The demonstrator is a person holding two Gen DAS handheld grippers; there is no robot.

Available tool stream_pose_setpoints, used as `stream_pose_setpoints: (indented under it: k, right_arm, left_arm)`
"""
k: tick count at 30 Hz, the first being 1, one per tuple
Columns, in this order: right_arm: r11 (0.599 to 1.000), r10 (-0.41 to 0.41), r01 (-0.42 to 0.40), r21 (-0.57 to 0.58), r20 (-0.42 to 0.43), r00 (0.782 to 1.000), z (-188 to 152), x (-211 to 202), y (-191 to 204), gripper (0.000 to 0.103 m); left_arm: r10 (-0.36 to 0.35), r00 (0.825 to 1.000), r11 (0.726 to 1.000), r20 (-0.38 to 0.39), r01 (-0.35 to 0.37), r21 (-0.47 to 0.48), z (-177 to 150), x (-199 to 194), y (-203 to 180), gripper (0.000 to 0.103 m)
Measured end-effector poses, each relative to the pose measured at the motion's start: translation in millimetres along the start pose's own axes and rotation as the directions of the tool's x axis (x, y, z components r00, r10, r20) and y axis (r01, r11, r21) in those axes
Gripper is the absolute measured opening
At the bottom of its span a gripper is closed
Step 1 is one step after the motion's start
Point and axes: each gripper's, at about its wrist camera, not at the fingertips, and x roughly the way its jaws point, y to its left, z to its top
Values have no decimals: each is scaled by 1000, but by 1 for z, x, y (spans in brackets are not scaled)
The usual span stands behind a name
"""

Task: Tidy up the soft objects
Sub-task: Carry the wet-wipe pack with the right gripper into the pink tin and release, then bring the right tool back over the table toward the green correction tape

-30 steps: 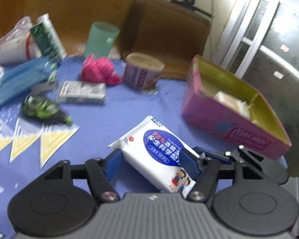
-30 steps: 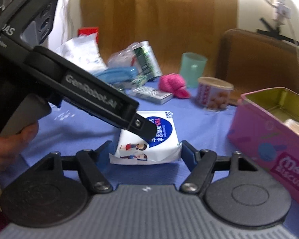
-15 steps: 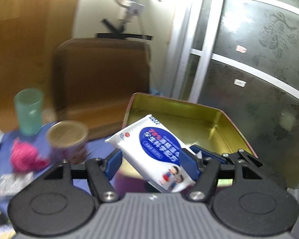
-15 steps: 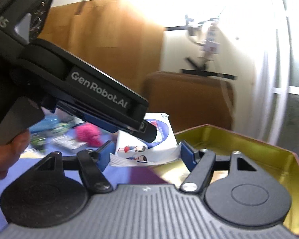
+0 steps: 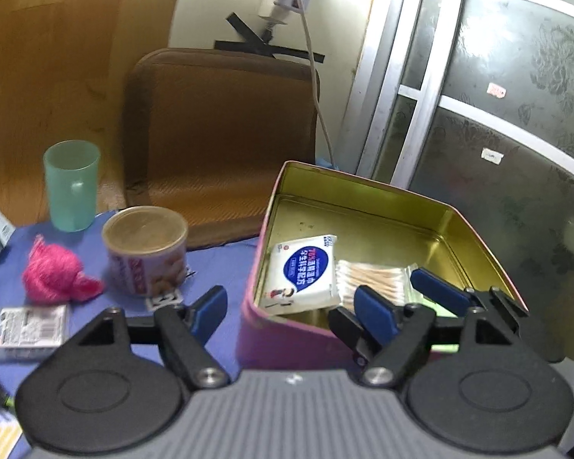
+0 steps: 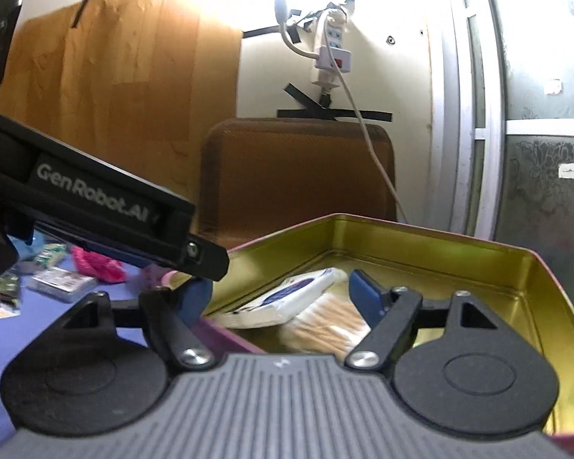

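Wipes pack [image 5: 304, 273] lies inside the pink tin [image 5: 287, 340], against the tin's left wall, near its front corner. It is tilted: the near end sits propped higher on the front wall, the far end dips toward the gold floor of the tin. Long axis runs roughly from the near wall away toward the tin's back, skewed slightly right at the far end. Printed face up.

Appearance: flat, soft white pouch, crimped end seams, dark blue oval label with white and red characters, small cartoon figures at the near end. From the right wrist view the pack [image 6: 287, 296] is seen nearly edge-on, thin.

Just right of it, touching along one side: a clear bag of cotton swabs [image 5: 371, 283], sticks lying crosswise.

Left gripper [image 5: 292, 308]: jaws opening, blue pads apart, nothing pressed between them; the pack lies beyond the tips. Right gripper [image 6: 281, 292]: jaws opening, spread over the tin's near wall; pack and swabs sit between the fingers, no pad contact visible.
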Motion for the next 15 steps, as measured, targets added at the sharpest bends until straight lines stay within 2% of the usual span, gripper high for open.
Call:
stream_pose_setpoints:
  k: [4,8,15]
  right_arm:
    - [1000,17,-17,-18,16,1000,-3,-13,18,80]
    - [1000,27,-27,-15,21,999,-6,-22,26,80]
    - [996,91,-91,-15,-20,996,-11,-26,46,80]
  left_arm:
    - [80,996,996,35,-81,29,-12,-22,8,76]
    - [151,988,988,23,-152,23,-24,-39,23,75]
    - [292,956,956,-12,-292,-23,-52,-57,58,75]
